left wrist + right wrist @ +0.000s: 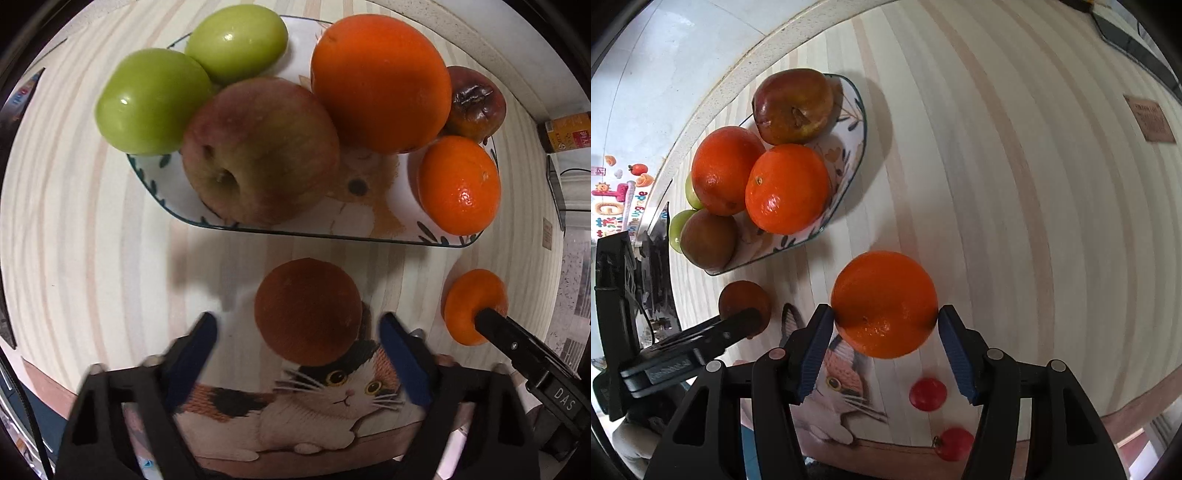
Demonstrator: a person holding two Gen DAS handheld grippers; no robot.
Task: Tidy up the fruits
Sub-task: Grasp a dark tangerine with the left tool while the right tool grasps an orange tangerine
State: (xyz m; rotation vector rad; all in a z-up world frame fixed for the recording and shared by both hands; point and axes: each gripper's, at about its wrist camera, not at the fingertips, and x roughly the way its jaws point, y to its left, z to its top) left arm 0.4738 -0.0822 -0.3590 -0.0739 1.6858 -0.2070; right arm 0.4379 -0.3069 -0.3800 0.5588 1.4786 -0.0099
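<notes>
A patterned plate holds two green apples, a red-green apple, a large orange, a small orange and a dark bruised fruit; the plate also shows in the right wrist view. My left gripper is open around a dark orange that hangs above a cat-print plate, apart from both pads. My right gripper is shut on a bright orange, held above the table; this orange also shows in the left wrist view.
Two small red tomatoes lie on the wooden table near its front edge, below my right gripper. A yellow-labelled jar stands at the far right by the wall. A brown label lies on the table.
</notes>
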